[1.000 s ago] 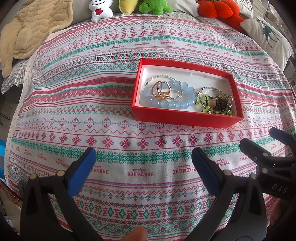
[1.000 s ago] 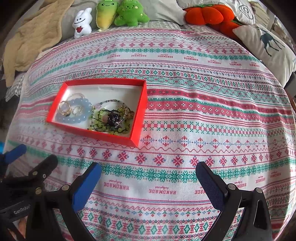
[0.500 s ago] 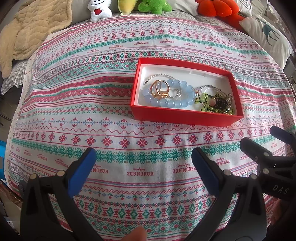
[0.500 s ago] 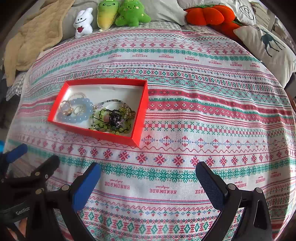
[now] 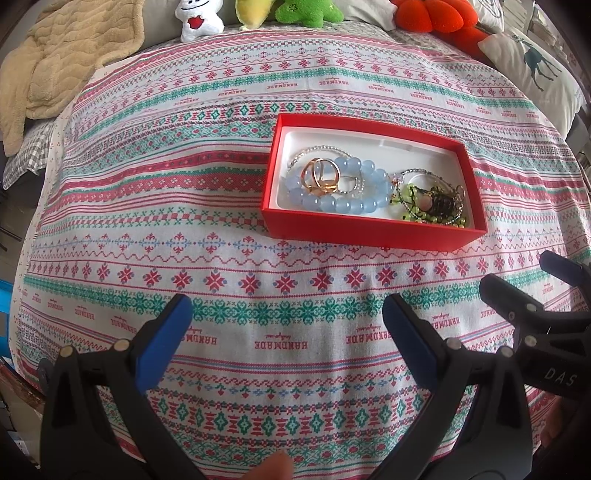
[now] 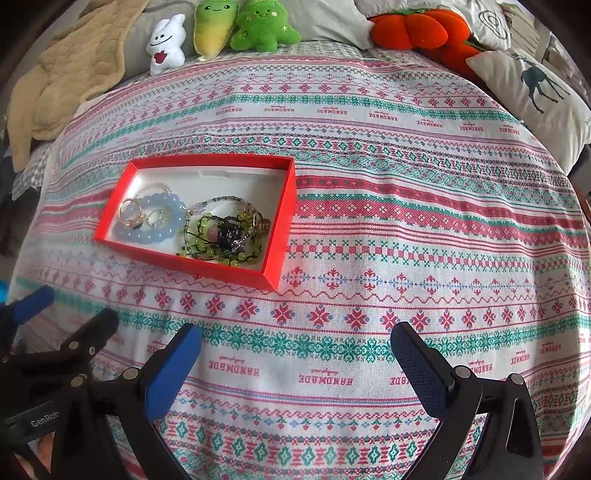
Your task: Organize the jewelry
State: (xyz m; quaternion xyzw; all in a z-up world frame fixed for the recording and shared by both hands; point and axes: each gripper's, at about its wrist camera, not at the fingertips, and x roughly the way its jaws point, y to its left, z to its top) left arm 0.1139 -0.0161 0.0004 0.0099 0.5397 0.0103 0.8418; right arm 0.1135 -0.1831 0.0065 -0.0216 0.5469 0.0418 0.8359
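Note:
A red box with a white inside lies on the patterned cloth; it also shows in the right wrist view. In it lie a pale blue bead bracelet, gold rings, a thin silver chain and a tangle of green and dark beads. My left gripper is open and empty, hovering near the box's front side. My right gripper is open and empty, near and to the right of the box. Each gripper shows at the edge of the other's view.
The patterned cloth covers the whole surface. Plush toys, white and green, and an orange pumpkin cushion line the far edge. A beige blanket lies far left, a deer pillow far right.
Both views have shifted slightly; the box sits a little nearer and lower in the right wrist view. Both grippers stay open and empty, and the jewelry has not moved.

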